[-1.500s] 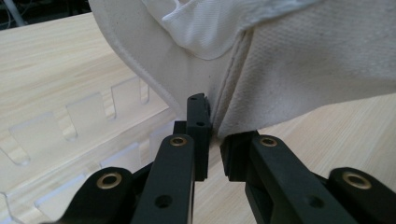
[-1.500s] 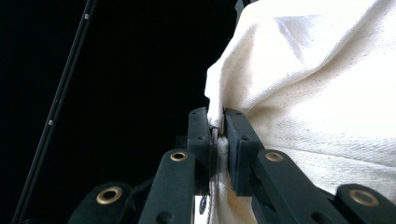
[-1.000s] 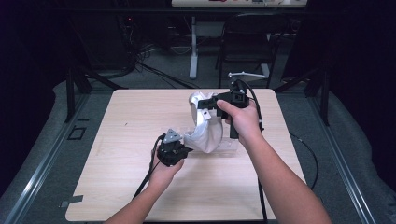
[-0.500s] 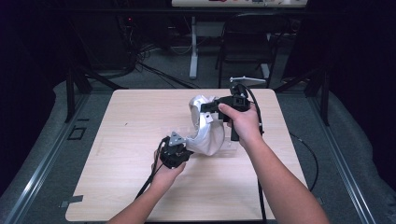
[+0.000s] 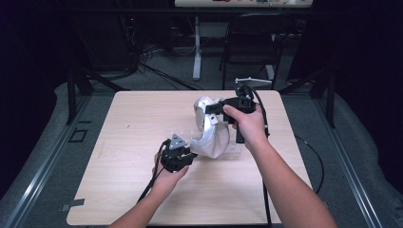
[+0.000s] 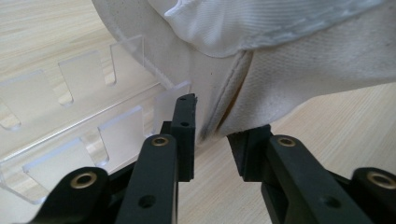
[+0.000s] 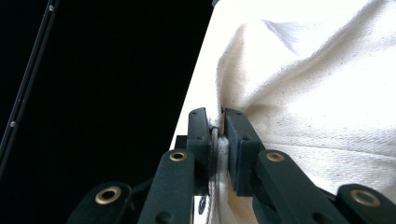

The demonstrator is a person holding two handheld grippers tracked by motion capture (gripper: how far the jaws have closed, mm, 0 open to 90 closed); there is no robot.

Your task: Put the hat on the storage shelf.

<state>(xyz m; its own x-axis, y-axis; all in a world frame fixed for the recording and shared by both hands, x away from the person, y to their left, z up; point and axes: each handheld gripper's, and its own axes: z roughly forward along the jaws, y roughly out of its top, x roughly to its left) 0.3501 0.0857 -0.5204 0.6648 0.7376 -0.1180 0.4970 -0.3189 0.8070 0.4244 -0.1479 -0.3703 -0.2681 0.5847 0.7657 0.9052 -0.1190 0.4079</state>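
While the right gripper (image 5: 215, 108) clamps the white cloth's (image 5: 211, 135) edge aloft near the table's (image 5: 119, 128) far edge, the left gripper (image 5: 186, 154), jaws parted, aligns on its lower seam, apparently to spread it.

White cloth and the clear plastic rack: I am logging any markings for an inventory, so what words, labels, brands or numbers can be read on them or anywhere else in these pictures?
None can be read.
White cloth: plain fabric with seams, no print or tag visible.
Clear plastic rack: unmarked.
Left tongs and right tongs: black, with brass rivets, no lettering.
Items on the far desk: too small and blurred to read.
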